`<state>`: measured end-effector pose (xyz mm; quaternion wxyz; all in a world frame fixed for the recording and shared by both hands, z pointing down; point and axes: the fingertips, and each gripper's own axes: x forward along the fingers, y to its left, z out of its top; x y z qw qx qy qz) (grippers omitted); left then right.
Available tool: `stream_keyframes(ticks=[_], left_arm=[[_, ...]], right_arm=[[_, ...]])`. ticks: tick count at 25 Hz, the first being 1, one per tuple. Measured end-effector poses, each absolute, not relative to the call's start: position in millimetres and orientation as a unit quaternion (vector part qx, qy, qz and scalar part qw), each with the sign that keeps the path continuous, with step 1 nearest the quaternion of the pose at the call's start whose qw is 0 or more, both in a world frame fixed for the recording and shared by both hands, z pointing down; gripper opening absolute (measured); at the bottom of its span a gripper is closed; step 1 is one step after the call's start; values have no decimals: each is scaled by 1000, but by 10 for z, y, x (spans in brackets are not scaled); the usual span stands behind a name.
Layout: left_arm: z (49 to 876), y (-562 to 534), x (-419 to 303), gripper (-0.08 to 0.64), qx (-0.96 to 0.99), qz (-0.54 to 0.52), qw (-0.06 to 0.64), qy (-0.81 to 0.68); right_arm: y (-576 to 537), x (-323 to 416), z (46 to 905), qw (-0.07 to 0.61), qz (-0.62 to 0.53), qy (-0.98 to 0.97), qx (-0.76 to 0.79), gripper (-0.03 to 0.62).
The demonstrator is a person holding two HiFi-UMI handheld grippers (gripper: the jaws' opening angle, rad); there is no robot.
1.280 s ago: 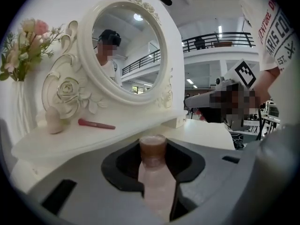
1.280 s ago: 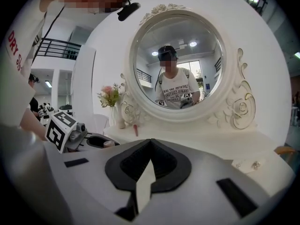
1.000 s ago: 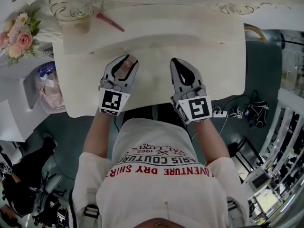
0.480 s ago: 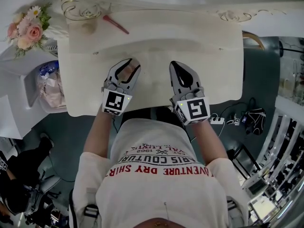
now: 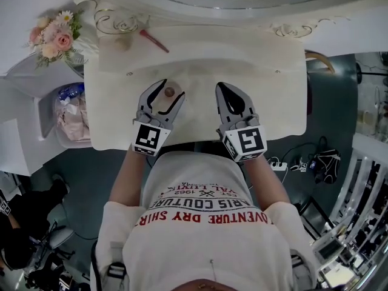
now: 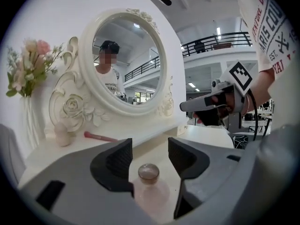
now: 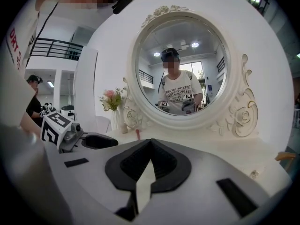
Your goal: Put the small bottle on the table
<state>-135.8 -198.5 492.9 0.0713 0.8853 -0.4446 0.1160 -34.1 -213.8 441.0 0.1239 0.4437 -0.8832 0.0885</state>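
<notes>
The small clear bottle [image 5: 169, 93] with a brown cap stands upright on the cream dressing table [image 5: 254, 59], towards its front left. My left gripper [image 5: 170, 89] is around it and its jaws are opening. In the left gripper view the bottle [image 6: 149, 173] sits in the gap with both pads [image 6: 118, 161] clear of it. My right gripper [image 5: 220, 86] hovers over the table to the right, shut with nothing in it. In the right gripper view its tips [image 7: 150, 142] meet.
A round mirror [image 6: 123, 55] in an ornate white frame stands at the back of the table. A red brush [image 5: 154, 41] and a pale egg-shaped item [image 5: 123, 42] lie at the back left. Pink flowers [image 5: 56, 38] and a bin [image 5: 71, 111] are left of the table.
The left jaws have spread apart and let go of the bottle, which now stands free between them. The right gripper has hardly moved.
</notes>
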Motion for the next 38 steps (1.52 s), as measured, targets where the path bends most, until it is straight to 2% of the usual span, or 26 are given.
stream_keyframes(ticks=[5,7,13,26,38], left_arm=[[4379,-1959,-1439,197,880,90,34,-466],[4215,-1933,-1523,102,874,83,26,-477],[3886,-1898,-1780,20,859,78,29,-505],[3427,-1708,-2298,8,827,53,11,-560],[3389,-1689,-2217,8,831,50,-2,-554]], right_arm=[[-2127,-384,4172,107,64,-894,431,-2],[-2112,-397,4084,99,60,-896,430,-2],[-2136,-444,3867,82,48,-900,424,-2],[-2133,-643,3538,60,14,-916,396,-2],[-2088,-655,3552,60,17,-917,393,-2]])
